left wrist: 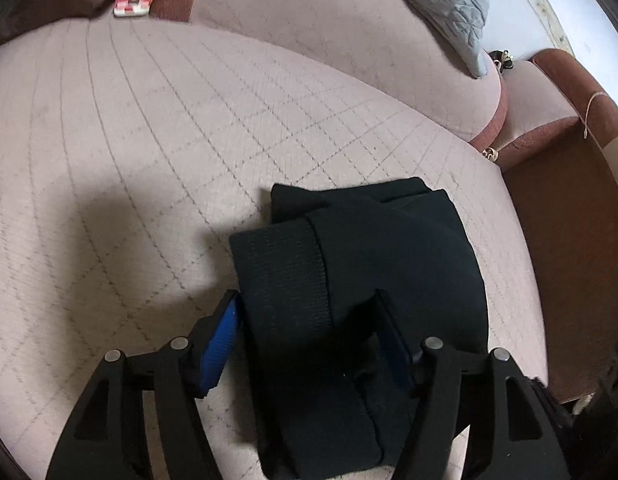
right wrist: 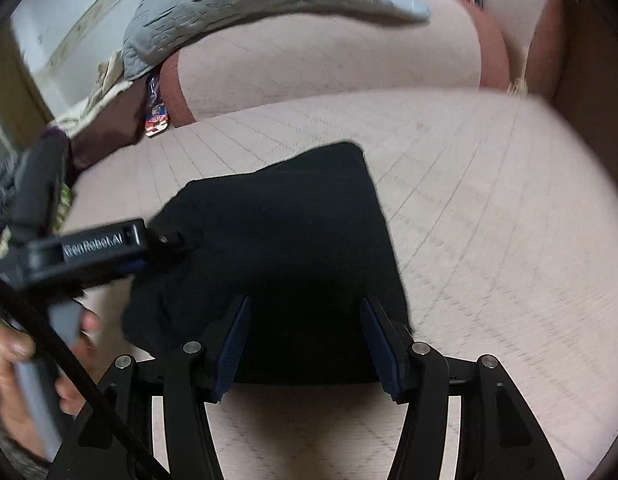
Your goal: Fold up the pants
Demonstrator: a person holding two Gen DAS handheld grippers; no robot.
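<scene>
Left wrist view first: the pants (left wrist: 349,280) are a dark, already-folded bundle sitting lower centre of the frame on the pink quilted sofa seat (left wrist: 149,140). The ribbed waistband runs down the left side of the bundle. The left claw (left wrist: 309,344) has its blue pads (left wrist: 219,344) standing apart, straddling the near end of the bundle. The left pad is just beside the fabric edge and I can't see either one pressing in, so nothing is gripped. There's a grey cushion (left wrist: 449,4) at the upper right, well away.

Right wrist view: same pants (right wrist: 289,240), centre frame, looking like a fairly tidy dark rectangle. The right claw (right wrist: 305,340) is spread too, pads either side of the near edge with cloth between them but no pinch. The other claw comes in from the left of the frame, reaching the bundle's left edge, with a hand (right wrist: 13,364) on its handle at the lower left.

Handling-wise I'd guess it's soft, light knit fabric: floppy, not slippery, nothing to break. The layers will slide apart if you grab just the top one. Best bet is probably pinching the whole stack at a folded edge or the thick waistband.
</scene>
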